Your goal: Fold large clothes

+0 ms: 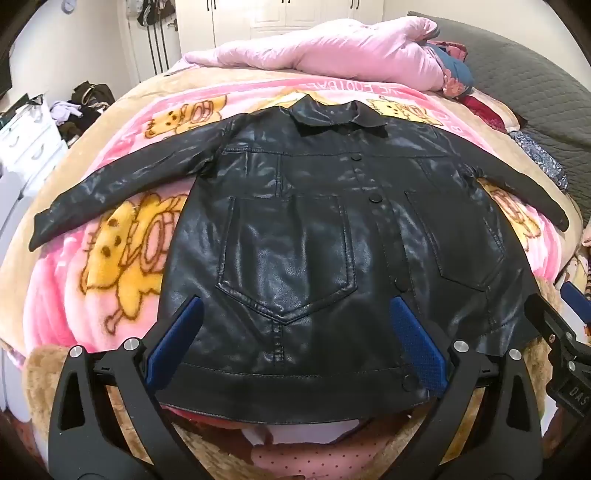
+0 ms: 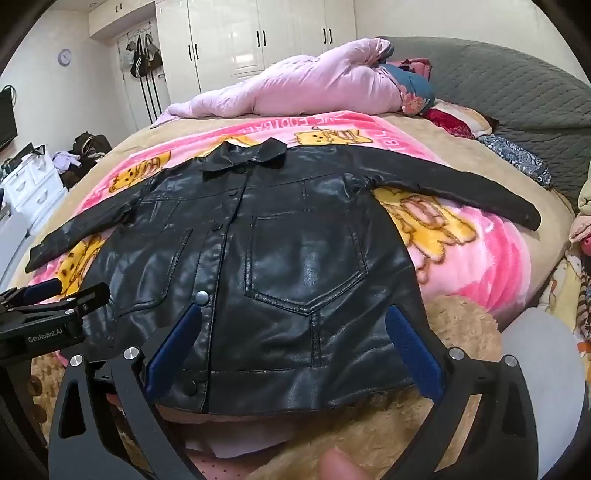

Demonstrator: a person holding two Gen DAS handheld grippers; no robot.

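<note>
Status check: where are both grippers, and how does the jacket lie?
Left gripper open, right gripper open, both over the hem. Black jacket flat on the pink blanket, front up, buttoned, sleeves spread. Nothing lying on it.

Both views are evenly and brightly lit by soft indoor light, with only faint shadows. The glossy black jacket [image 1: 295, 236] catches broad white sheen across its pockets, and the cupboard doors [image 2: 236, 33] gleam. Strong fisheye bending curves the bed [image 2: 461, 162] and darkens the rounded corners. Fine detail looks soft and smeared; a fingertip [image 2: 341, 465] at the bottom edge is blurred.
</note>
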